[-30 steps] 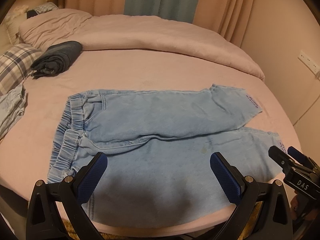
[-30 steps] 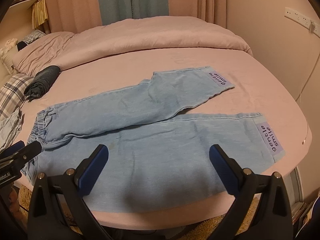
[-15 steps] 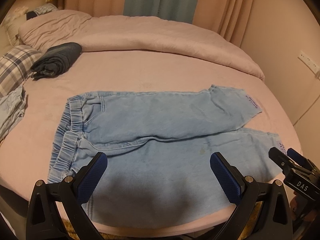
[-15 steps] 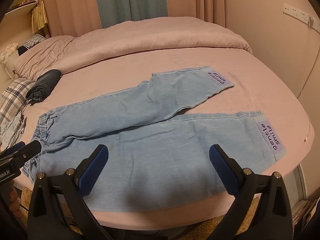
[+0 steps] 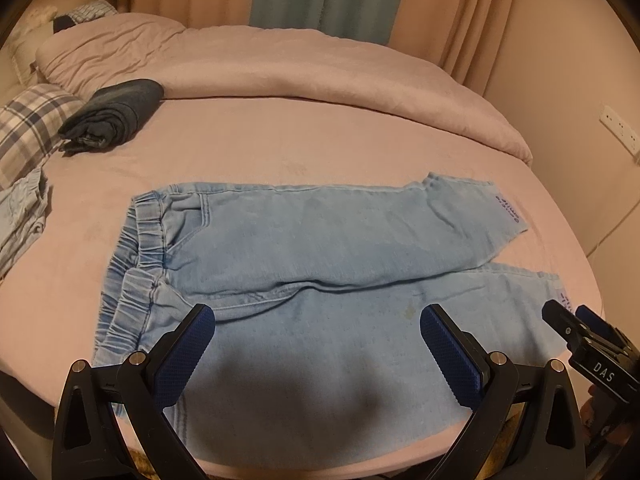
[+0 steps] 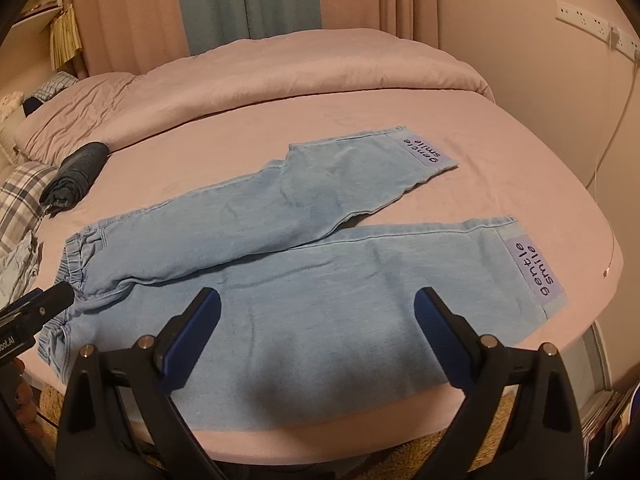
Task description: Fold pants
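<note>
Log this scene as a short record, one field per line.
surface: bed
pants: light blue, spread flat, unfolded, legs splayed apart at cuffs
waistband: toward left tool's side
cuff patches: read "gentle smile"
left tool: open, above near leg, holding nothing
right tool: open, above near leg, holding nothing
other: dark folded garment by plaid pillow

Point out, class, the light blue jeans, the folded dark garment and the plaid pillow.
light blue jeans [image 6: 304, 320], right wrist view, on the near leg's thigh.
folded dark garment [image 5: 116, 114], left wrist view, on its top fold.
plaid pillow [image 5: 30, 120], left wrist view, on its upper face.
</note>
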`<state>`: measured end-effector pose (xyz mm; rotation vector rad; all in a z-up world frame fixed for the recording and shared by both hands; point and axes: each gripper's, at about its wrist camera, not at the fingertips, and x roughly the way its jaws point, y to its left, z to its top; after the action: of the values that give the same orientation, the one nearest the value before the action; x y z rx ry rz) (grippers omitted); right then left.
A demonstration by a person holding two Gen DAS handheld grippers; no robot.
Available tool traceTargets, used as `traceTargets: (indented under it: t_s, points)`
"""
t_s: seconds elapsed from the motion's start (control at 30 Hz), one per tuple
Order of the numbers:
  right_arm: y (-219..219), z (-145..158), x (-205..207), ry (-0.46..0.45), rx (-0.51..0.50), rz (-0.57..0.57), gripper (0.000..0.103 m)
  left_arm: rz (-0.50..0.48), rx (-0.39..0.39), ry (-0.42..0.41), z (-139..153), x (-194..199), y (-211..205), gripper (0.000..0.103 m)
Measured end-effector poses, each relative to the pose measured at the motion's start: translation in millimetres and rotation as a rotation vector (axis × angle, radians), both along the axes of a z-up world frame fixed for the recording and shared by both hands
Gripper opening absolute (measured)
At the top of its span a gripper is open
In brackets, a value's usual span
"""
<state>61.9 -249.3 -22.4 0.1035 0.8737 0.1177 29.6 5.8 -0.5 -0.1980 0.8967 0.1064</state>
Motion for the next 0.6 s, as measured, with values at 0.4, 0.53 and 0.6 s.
traceTargets:
  t_s: [0.4,0.53,0.6]
  points:
    - [-1.9,-4.6,3.2,0.026,-0.021,-0.027,0.097,0.002,-0.051,0.02,-3.1,6.5,8.6,0.102]
    - [-3.3,-8.6,5.0,0.047,-0.029,-0.035,0.097,0.0,-0.046,0.013,-3.7,8.3,10.0,0.102]
    - [-4.0,-10.3,6.1,0.052,-0.03,-0.04,0.097,-0.002,-0.045,0.012,-3.8,9.1,10.5,0.102]
